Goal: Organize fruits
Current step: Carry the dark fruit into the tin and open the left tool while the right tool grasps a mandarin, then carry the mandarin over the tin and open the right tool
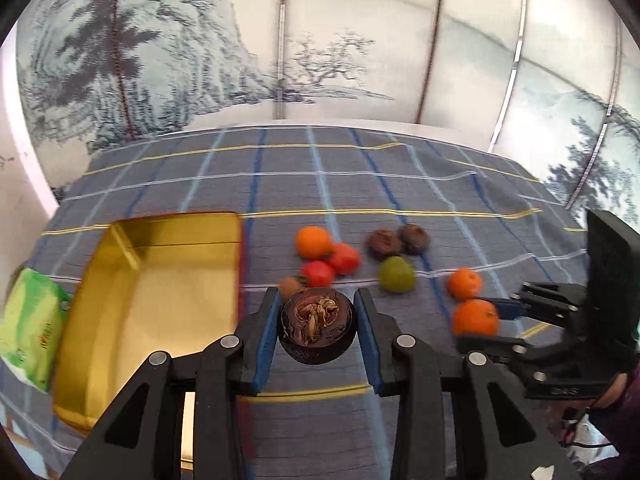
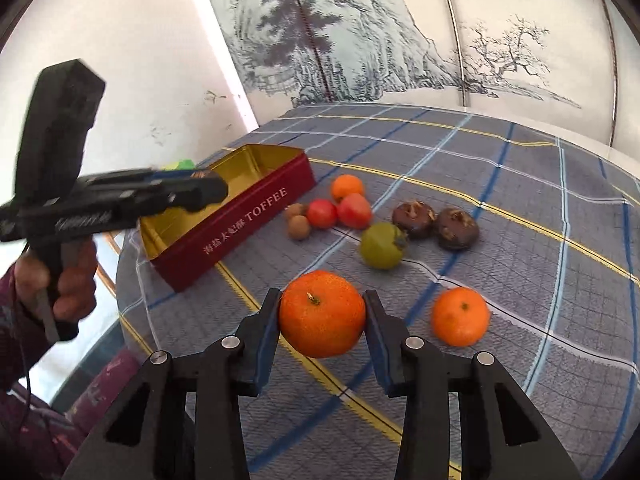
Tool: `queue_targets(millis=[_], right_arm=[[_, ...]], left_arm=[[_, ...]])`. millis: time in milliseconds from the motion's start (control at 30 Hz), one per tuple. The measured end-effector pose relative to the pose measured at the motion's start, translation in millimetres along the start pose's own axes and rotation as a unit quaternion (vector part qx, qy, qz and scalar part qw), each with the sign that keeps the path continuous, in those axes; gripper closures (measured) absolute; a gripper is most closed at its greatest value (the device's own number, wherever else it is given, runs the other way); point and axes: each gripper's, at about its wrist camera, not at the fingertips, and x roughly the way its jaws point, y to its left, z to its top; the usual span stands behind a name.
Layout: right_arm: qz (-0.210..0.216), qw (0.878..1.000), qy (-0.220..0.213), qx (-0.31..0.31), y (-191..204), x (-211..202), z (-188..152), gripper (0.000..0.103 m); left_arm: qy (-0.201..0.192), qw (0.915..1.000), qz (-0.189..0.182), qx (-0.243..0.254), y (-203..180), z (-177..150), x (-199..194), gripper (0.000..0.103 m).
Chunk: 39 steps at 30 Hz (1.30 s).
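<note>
My left gripper (image 1: 316, 322) is shut on a dark brown water chestnut (image 1: 317, 327), held just right of the open gold toffee tin (image 1: 160, 300). My right gripper (image 2: 322, 322) is shut on a large orange (image 2: 322, 314); it also shows in the left wrist view (image 1: 475, 317). On the cloth lie another orange (image 2: 460, 316), a small orange (image 2: 347, 187), two red tomatoes (image 2: 338, 212), a green persimmon (image 2: 382, 246), two dark water chestnuts (image 2: 436, 222) and two small brown longans (image 2: 298, 220). The tin's red side (image 2: 240, 224) reads TOFFEE.
A green packet (image 1: 32, 324) lies left of the tin. The plaid blue cloth (image 1: 360, 184) covers a round table that drops off at the left and near edges. A painted screen (image 1: 280, 40) stands behind. The person's hand (image 2: 76, 276) holds the left gripper.
</note>
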Motion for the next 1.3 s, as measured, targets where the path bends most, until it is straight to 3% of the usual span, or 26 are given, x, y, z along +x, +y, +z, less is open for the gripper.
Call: queue_targets(millis=[367,733,800,833,900,1033,1100,1200,1300], right_arm=[[0.004,1.0,0.004,-0.004,5,5,-1,0.062],[0.003,1.0,0.01,-0.007,7,13,6,0.062],[0.003,1.0,0.012,-0.01,9,15,9,0.062],[0.004,1.0,0.013,-0.012,12,16,10,0.062],[0.004,1.0,0.014,-0.017,16,17,15,0.062],[0.02,1.0,0.008,-0.023,26,21,31,0.061],[0.036,0.999,0.003,-0.025,33,25,46,0.061],[0.06,0.998,-0.005,-0.036,49,36,68,0.061],[0.084,0.995,-0.003,-0.058,70,55,92,0.061]], left_arm=[[0.036,0.9965,0.075,-0.003,64,11,32,0.07],[0.116,0.9829,0.142,-0.016,128,22,87,0.068],[0.116,0.9831,0.139,-0.028,136,25,87,0.059],[0.11,0.9836,0.139,-0.034,139,26,85,0.054],[0.083,0.9857,0.139,-0.044,141,28,73,0.034],[0.011,0.988,0.122,-0.093,143,22,30,0.023],[-0.028,0.9842,0.122,-0.125,144,11,3,0.005],[-0.086,0.9738,0.143,-0.155,137,-13,-35,0.003],[-0.098,0.9684,0.138,-0.183,132,-41,-58,0.003]])
